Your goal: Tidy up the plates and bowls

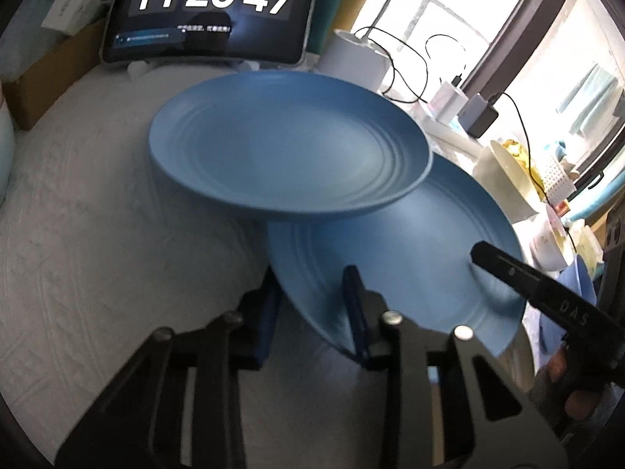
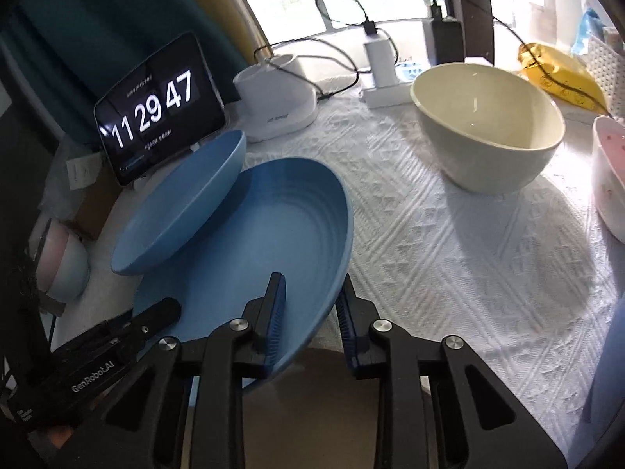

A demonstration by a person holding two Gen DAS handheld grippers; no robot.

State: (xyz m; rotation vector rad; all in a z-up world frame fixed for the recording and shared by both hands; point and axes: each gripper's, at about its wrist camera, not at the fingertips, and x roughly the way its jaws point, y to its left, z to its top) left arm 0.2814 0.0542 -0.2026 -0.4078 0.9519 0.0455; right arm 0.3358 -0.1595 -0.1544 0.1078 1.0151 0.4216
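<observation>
Both jaws grip tilted lower blue plate [image 2: 250, 258]

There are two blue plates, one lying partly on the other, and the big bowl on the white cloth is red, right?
Not quite. The big bowl on the white cloth is cream, not red; the right wrist view shows it clearly. The rest holds: the upper blue plate lies partly on the lower blue plate.

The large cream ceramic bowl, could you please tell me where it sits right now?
In the right wrist view the large cream ceramic bowl stands upright, upper right on the white textured tablecloth, before the white charger block.
</observation>
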